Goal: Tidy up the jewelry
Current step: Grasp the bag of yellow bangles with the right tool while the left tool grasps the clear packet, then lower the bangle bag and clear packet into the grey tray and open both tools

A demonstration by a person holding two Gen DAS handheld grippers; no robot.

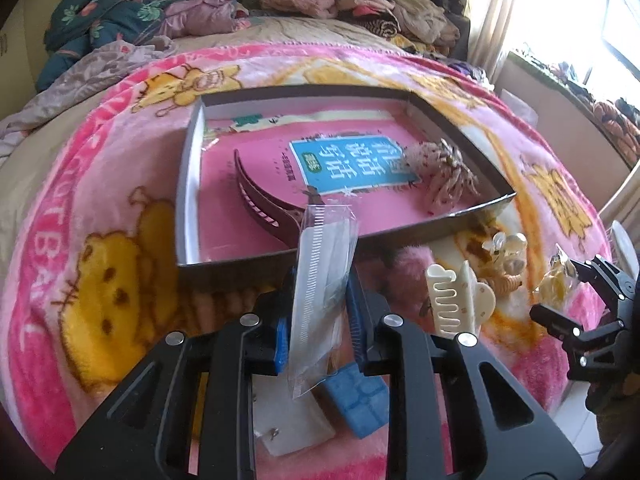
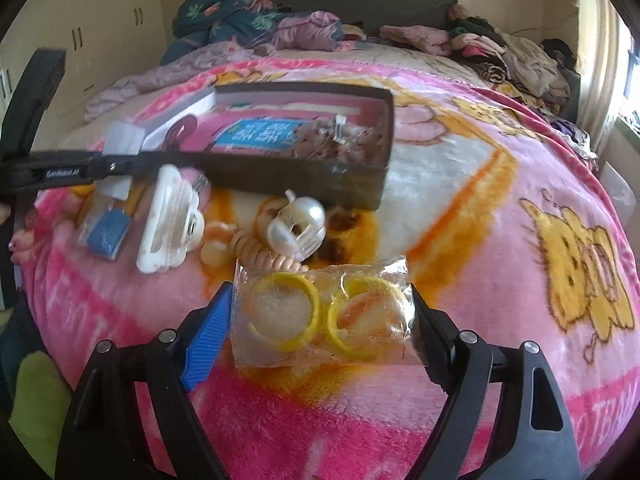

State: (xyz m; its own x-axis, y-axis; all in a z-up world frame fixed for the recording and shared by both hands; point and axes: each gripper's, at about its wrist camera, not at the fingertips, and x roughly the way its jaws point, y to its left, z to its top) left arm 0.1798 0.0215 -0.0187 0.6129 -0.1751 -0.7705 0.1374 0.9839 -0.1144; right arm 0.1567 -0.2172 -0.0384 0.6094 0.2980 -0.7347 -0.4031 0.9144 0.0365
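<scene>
My left gripper (image 1: 320, 292) is shut on a clear packet (image 1: 324, 256) with a white toothed comb in it, held upright just in front of the open box (image 1: 188, 200). A dark red hair clip (image 1: 260, 200) and a beaded hair piece (image 1: 444, 172) lie in the box on a pink book. My right gripper (image 2: 320, 332) grips a clear packet of two yellow rings (image 2: 320, 312) by its two ends, above the blanket. That same packet (image 1: 558, 276) shows at the right edge of the left wrist view.
On the pink cartoon blanket (image 2: 520, 184) before the box (image 2: 304, 184) lie a cream claw clip (image 2: 168, 224), a pearl claw clip (image 2: 300, 224), a spiral hair tie (image 2: 260, 252) and a blue packet (image 2: 108, 232). Clothes are heaped at the bed's far end.
</scene>
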